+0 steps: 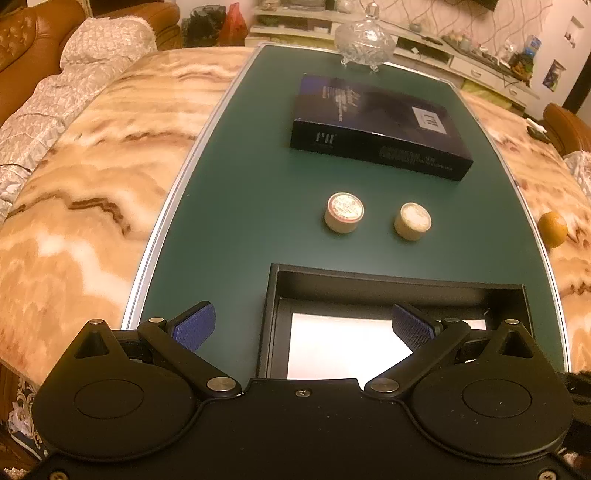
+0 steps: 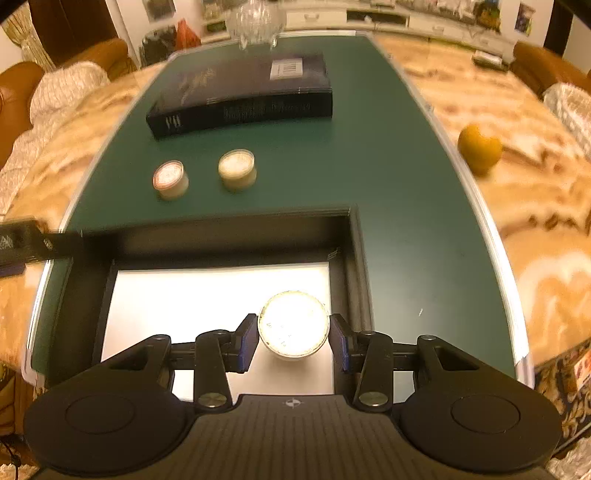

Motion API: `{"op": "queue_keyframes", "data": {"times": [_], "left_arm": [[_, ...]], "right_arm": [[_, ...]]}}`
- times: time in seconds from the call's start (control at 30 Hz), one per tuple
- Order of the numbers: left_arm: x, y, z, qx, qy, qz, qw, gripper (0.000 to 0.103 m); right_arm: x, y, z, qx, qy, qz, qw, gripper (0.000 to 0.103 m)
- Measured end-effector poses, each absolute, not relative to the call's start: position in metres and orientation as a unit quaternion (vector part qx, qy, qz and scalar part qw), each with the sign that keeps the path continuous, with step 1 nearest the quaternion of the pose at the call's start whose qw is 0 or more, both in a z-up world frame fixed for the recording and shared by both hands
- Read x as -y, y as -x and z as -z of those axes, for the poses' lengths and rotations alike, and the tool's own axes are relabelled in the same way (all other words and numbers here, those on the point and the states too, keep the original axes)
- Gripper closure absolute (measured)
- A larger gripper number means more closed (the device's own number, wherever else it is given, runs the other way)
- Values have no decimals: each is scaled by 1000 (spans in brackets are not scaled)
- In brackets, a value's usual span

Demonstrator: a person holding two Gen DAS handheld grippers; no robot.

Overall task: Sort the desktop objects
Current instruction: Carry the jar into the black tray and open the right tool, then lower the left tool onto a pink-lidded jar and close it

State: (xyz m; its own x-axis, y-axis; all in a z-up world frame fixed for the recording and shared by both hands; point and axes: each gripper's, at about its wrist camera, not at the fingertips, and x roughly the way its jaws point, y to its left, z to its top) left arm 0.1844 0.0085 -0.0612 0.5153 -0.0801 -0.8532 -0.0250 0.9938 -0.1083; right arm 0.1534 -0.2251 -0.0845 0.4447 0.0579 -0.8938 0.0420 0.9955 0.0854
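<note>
Two small round cream jars stand on the green mat (image 1: 229, 206): one with a red-print lid (image 1: 344, 212) (image 2: 170, 179) and one with a pale lid (image 1: 412, 220) (image 2: 237, 169). A dark box lid (image 1: 380, 127) (image 2: 243, 92) lies behind them. An open black box with a white floor (image 1: 343, 343) (image 2: 207, 291) sits near me. My left gripper (image 1: 303, 328) is open and empty over the box's left wall. My right gripper (image 2: 293, 339) is shut on a third cream jar (image 2: 293, 323), held over the box's right side.
A cut-glass lidded bowl (image 1: 365, 40) (image 2: 256, 18) stands at the mat's far end. An orange (image 1: 552, 229) (image 2: 479, 147) lies on the marble tabletop right of the mat. Sofas with cushions flank the table. The left gripper's body (image 2: 22, 240) shows at the left.
</note>
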Motion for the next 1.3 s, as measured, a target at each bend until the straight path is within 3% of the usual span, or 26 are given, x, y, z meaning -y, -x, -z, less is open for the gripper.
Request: {"op": "queue_keyframes", "data": {"times": [0.77, 0.9, 1.07, 1.3], "left_arm": [[-1, -208, 68, -492, 40, 13, 869, 0], [8, -224, 71, -492, 32, 16, 870, 0], [16, -257, 83, -498, 40, 19, 866, 0], [32, -300, 112, -516, 28, 13, 856, 0]], "right_arm": [[206, -164, 121, -556, 12, 30, 831, 58], [209, -162, 118, -551, 0, 27, 834, 47], [216, -151, 104, -530, -30, 23, 847, 41], [225, -130, 76, -486, -51, 11, 873, 40]]}}
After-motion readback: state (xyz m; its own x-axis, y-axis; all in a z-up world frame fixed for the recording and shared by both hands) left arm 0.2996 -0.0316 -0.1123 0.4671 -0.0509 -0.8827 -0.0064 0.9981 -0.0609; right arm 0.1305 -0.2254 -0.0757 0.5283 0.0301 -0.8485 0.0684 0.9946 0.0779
